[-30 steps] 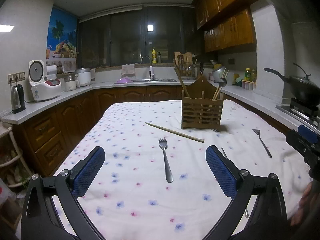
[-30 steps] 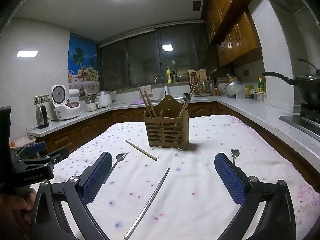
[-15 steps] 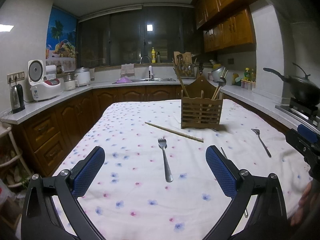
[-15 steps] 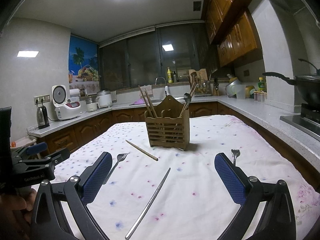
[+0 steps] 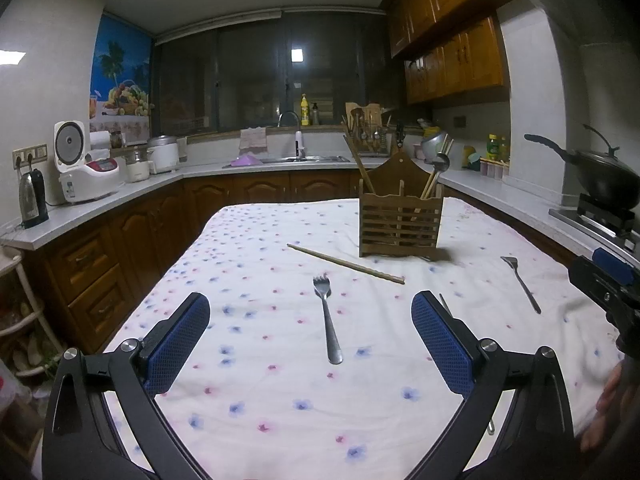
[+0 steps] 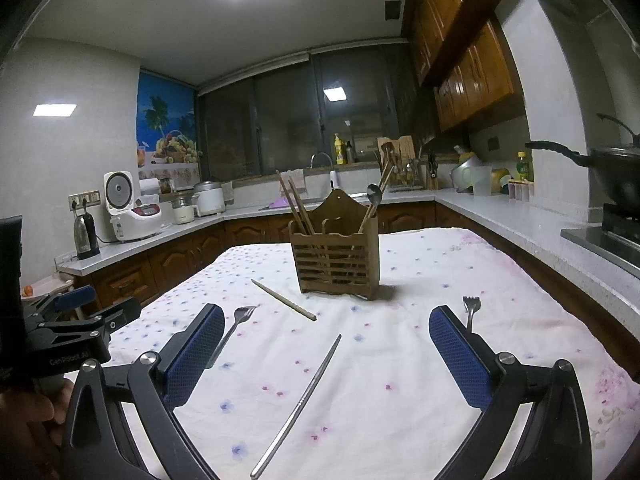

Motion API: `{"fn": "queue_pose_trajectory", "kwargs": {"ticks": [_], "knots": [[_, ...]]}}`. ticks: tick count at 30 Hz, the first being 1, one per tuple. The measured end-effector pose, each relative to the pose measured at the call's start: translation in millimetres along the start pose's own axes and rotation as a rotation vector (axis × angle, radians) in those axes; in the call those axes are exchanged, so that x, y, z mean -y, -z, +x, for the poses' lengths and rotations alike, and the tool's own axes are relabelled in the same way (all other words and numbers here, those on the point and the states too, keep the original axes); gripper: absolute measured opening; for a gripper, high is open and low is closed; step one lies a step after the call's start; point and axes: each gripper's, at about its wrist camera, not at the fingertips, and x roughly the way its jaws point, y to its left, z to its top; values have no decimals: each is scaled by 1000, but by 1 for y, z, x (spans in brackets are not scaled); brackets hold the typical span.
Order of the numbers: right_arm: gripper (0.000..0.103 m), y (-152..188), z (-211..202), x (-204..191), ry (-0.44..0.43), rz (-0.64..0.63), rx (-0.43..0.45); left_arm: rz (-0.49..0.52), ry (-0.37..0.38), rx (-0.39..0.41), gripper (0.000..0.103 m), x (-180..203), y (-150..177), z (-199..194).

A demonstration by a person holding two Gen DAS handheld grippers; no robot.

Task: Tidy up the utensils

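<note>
A slatted wooden utensil holder (image 5: 400, 222) (image 6: 335, 258) stands at the far side of the flowered tablecloth, with chopsticks and a spoon in it. In front of it lie a wooden chopstick (image 5: 346, 264) (image 6: 284, 299), a metal fork (image 5: 327, 318) (image 6: 230, 332), a second fork (image 5: 520, 282) (image 6: 471, 312) on the right, and a metal chopstick (image 6: 298, 404). My left gripper (image 5: 310, 332) hovers open over the near fork. My right gripper (image 6: 326, 350) is open above the metal chopstick. Neither holds anything.
Kitchen counters ring the table (image 5: 248, 380): a rice cooker (image 5: 82, 168) and kettle (image 5: 33, 200) at left, a sink (image 5: 298, 158) at the back, a wok on the stove (image 5: 604, 178) at right. A hand shows at the edge of each view.
</note>
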Motion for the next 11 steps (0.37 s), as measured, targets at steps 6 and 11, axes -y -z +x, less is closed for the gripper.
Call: {"fn": "queue_pose_trajectory", "kwargs": {"ticks": [6, 11], "knots": [[103, 0, 1, -1, -2, 4, 0, 0, 13, -7, 103, 3, 0, 3], [103, 1, 1, -1, -1, 3, -6, 4, 27, -13, 103, 4, 2, 9]]}}
